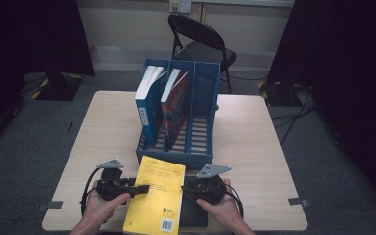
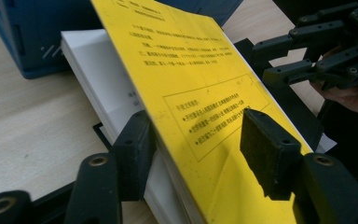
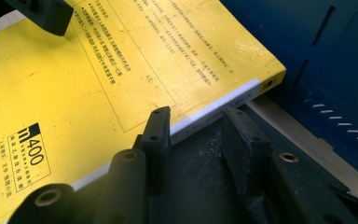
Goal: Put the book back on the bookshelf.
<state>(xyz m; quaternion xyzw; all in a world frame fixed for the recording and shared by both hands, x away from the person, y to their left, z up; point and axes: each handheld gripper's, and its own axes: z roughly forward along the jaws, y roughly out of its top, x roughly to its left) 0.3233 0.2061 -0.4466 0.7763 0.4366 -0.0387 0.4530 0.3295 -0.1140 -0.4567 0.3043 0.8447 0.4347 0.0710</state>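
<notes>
Left gripper (image 1: 138, 189) straddles the yellow book's (image 1: 157, 198) fore edge at the table's (image 1: 254, 142) near edge, pads not yet pressing. Right gripper (image 3: 196, 128) sits open beside the spine. Close squarely before lifting toward the blue file rack (image 1: 199, 152).

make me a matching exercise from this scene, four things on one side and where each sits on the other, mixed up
Things:
1. yellow book
2. blue file rack
3. black folding chair
4. blue-spined book

Places:
A. on the floor beyond the table's far edge
B. standing in the rack's left compartment
C. lying at the table's near edge, between the two grippers
D. standing mid-table, its right compartment empty

Pairs: 1-C, 2-D, 3-A, 4-B
</notes>
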